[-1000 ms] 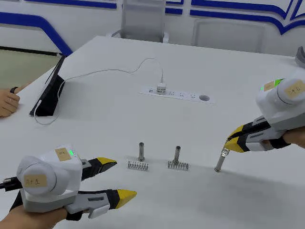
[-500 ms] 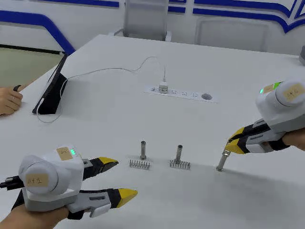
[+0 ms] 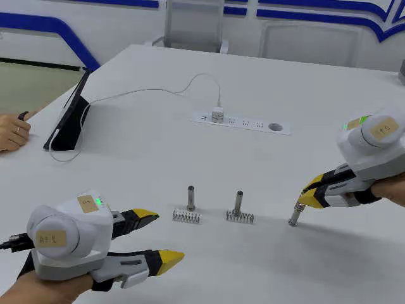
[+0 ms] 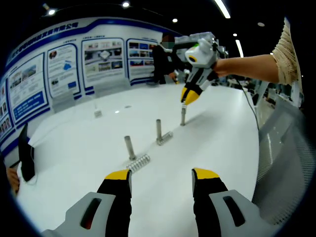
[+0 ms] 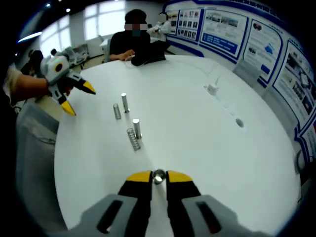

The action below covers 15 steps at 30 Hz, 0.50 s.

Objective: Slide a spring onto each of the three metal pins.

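Three metal pins stand in a row on the white table (image 3: 209,158): left pin (image 3: 190,197), middle pin (image 3: 238,202), right pin (image 3: 294,216). A spring (image 3: 186,217) lies flat in front of the left pin, and another spring (image 3: 240,217) lies in front of the middle pin. My right gripper (image 3: 307,198) is shut on a third spring (image 3: 299,206) at the top of the right pin; from above it is a round metal end (image 5: 158,176) between the jaws. My left gripper (image 3: 158,235) is open and holds nothing, a short way left of the left pin.
A power strip (image 3: 242,123) with a white plug and cable lies mid-table. A dark tablet (image 3: 68,120) leans at the left edge, with a person's hand (image 3: 9,133) beside it. Chairs stand behind the far edge. In the left gripper view the right gripper (image 4: 190,95) hovers over the far pin (image 4: 183,116).
My right gripper has sunk a little lower over the right pin with the spring. The left gripper has stayed in place and open. The head camera has shifted slightly.
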Tool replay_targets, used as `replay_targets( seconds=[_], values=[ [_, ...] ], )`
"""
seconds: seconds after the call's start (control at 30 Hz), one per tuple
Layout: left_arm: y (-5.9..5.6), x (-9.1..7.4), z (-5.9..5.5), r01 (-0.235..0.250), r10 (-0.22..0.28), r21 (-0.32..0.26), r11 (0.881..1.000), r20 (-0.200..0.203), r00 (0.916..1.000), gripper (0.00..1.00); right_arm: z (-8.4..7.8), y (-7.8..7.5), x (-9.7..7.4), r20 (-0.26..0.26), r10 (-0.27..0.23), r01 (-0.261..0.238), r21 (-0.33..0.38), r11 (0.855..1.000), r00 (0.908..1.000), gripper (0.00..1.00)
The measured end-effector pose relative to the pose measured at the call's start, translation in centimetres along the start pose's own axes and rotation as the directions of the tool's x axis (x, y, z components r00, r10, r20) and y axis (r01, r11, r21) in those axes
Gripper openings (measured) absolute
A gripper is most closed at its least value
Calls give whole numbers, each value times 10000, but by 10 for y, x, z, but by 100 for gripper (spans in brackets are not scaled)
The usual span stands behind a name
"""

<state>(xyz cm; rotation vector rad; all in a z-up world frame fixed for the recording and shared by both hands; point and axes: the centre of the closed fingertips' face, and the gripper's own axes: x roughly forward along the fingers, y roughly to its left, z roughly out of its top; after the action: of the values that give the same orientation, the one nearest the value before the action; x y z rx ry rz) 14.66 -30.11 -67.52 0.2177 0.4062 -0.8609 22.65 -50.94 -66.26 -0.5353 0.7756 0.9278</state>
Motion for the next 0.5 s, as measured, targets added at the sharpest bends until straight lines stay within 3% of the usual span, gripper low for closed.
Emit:
replay_targets(
  seconds=[0.5],
  values=[
    [0, 0, 0, -33, 33, -25, 10000, -4, 10000, 49, -10, -1, 12, -92, 44, -42, 239, 9997, 9999, 12]
  ],
)
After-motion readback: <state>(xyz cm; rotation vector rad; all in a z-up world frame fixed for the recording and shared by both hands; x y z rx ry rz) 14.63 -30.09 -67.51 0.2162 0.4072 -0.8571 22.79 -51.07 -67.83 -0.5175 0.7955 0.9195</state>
